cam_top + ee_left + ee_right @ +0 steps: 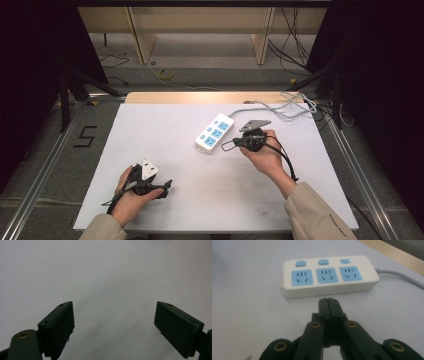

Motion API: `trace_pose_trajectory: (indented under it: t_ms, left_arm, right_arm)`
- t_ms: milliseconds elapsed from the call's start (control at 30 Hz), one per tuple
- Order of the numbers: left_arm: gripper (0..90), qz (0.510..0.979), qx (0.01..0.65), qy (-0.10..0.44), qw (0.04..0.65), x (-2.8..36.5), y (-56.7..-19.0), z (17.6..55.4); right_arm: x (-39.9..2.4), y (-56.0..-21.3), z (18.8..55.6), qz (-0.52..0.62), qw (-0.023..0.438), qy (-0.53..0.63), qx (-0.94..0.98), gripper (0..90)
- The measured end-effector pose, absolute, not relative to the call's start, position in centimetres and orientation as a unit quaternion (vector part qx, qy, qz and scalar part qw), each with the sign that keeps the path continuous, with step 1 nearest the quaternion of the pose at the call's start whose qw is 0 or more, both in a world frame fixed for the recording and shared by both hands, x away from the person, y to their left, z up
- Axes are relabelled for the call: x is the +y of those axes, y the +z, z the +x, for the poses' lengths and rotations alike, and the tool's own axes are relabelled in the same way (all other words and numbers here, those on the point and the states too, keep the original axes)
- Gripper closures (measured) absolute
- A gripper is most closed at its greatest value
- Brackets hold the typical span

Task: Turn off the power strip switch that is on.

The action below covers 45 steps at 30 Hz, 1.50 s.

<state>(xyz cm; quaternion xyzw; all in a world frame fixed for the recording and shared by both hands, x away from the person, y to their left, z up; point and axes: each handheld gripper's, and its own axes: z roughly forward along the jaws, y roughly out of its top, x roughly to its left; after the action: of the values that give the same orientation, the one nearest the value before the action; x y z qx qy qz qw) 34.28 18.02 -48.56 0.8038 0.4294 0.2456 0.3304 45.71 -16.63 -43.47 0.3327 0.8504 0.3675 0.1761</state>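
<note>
White tabletop (249,315), power strip (329,277) beyond jaws

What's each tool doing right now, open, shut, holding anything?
Left tool: open, nothing between its jaws, over the bare white table.
Right tool: shut, holding nothing, tips just short of the power strip.

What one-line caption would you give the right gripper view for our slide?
Right gripper, jaws shut and empty, poised just short of a white power strip with three blue sockets on the white table.
</note>
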Motion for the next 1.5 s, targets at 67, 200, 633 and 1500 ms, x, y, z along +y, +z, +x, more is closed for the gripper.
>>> trace_pose_trajectory:
  t_ms: [67, 200, 633, 1500]
  left_arm:
    - [16.2, 0.804, 0.430, 0.245, 0.331, 18.0, -48.6, 34.3]
    - [16.2, 0.803, 0.430, 0.245, 0.331, 18.0, -48.6, 34.3]
    - [16.3, 0.803, 0.430, 0.244, 0.332, 18.0, -48.6, 34.3]
    - [16.3, 0.804, 0.429, 0.243, 0.332, 18.1, -48.6, 34.2]
  right_arm:
    - [-16.3, -43.4, 46.2, 0.334, 0.175, 0.364, 0.851, 90.0]
    - [-16.0, -43.4, 46.7, 0.334, 0.175, 0.362, 0.853, 90.0]
    - [-14.9, -43.4, 48.9, 0.335, 0.178, 0.351, 0.856, 90.0]
    - [-13.1, -43.6, 52.3, 0.347, 0.178, 0.340, 0.856, 90.0]
